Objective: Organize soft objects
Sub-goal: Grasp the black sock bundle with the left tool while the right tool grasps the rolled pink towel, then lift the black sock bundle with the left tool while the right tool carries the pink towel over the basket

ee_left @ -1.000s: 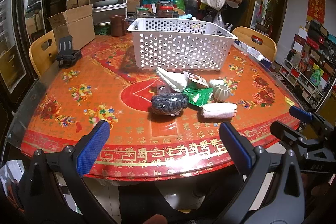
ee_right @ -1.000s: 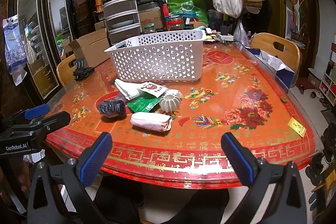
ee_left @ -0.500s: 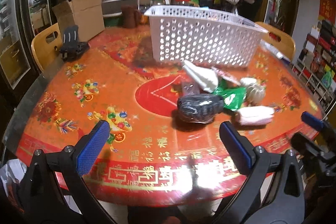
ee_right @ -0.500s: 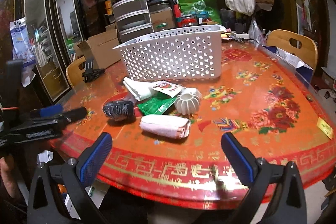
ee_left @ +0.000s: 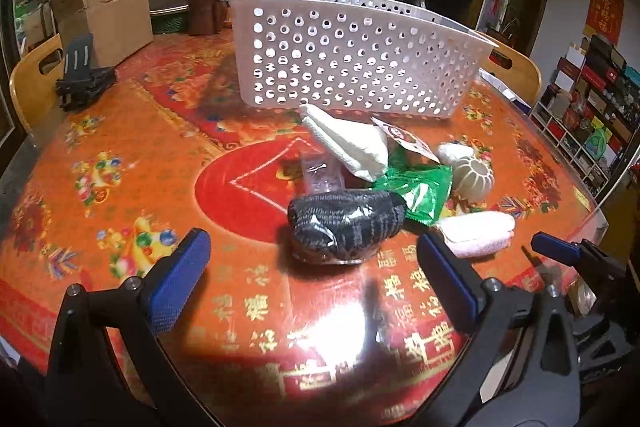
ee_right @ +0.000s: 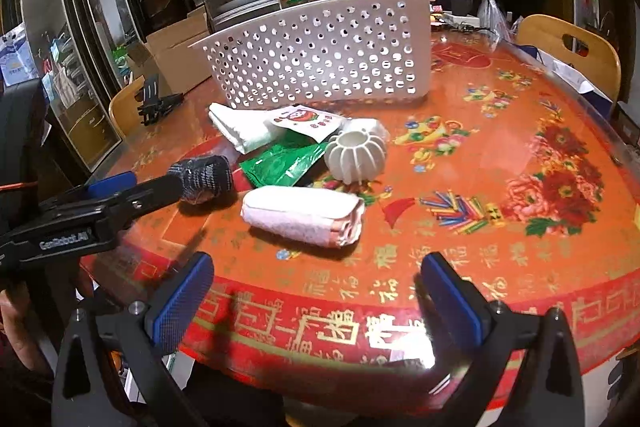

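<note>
Left gripper [ee_left: 312,269]: fingers [ee_left: 178,281] spread wide, nothing between them, low over the table [ee_left: 120,155], pointed at the dark sock bundle [ee_left: 346,223].
Right gripper [ee_right: 316,293]: fingers [ee_right: 182,301] likewise apart and empty, aimed at the rolled white towel [ee_right: 302,215].
Dark sock bundle: lay on the table just ahead of the left fingers, touching the green packet [ee_left: 420,191].
Rolled white towel: lay on its side, near the table's front edge.
Ribbed white ball [ee_right: 356,155]: sat behind the towel, beside the green packet.
Folded white cloth [ee_left: 348,143]: rested near the basket.
White perforated basket [ee_left: 352,55]: stood upright beyond the pile.
Cardboard box [ee_left: 108,15]: far left of the table.
</note>
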Motion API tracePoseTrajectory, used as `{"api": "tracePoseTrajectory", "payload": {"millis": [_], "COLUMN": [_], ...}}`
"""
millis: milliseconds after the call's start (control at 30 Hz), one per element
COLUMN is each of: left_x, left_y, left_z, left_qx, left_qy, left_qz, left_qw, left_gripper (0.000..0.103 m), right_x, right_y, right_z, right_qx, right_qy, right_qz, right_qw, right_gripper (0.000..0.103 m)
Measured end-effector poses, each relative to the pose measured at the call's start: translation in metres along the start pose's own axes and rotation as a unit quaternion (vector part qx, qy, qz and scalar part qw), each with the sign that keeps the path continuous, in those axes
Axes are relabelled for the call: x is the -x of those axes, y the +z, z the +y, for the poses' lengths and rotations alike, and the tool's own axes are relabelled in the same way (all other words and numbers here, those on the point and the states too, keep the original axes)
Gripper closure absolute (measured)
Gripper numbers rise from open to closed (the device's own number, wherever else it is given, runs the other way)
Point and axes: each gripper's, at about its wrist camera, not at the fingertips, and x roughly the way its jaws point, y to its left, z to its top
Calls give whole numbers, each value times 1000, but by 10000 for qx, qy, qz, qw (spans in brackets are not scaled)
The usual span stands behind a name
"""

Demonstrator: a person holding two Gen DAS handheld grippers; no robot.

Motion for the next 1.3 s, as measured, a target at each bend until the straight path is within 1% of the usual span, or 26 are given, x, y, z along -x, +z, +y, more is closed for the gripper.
{"api": "tracePoseTrajectory", "payload": {"millis": [133,300,367,400,467,533,567,767,933,1100,1200,1300], "left_x": [-13,-27,-30,-32,-35,-37,-37,-34,-30,-23,-18,-17], "left_y": [3,5,5,5,5,4,3,-1,-5,-9,-11,-13], "left_z": [-2,-6,-8,-8,-9,-10,-11,-7,3,17,21,24], "left_qx": [30,29,31,36,50,48,29,68,180,320,363,384], "left_qy": [-101,-201,-192,-222,-273,-298,-286,-326,-271,-195,-173,-178], "left_qz": [59,129,130,153,178,188,175,91,27,-30,-59,-77], "left_qw": [9999,9997,9997,9996,9995,9994,9994,9994,9995,9993,9992,9991], "left_gripper": [4,11,20,23,32,37,38,43,43,43,43,43], "right_x": [-3,-6,-8,-9,-10,-11,-12,-15,-20,-26,-28,-30], "right_y": [1,4,5,5,5,5,5,7,10,13,14,16], "right_z": [0,1,3,4,6,8,9,14,22,26,26,26], "right_qx": [-12,13,48,67,100,118,125,169,171,160,126,113], "right_qy": [44,1,-28,-42,-64,-70,-73,-108,-79,-143,-225,-334], "right_qz": [-3,-32,-46,-46,-45,-47,-46,-49,-47,-72,-99,-121], "right_qw": [10000,10000,10000,10000,9999,9999,9999,9998,9998,9997,9996,9993], "right_gripper": [0,1,1,1,1,1,1,1,1,1,3,8]}}
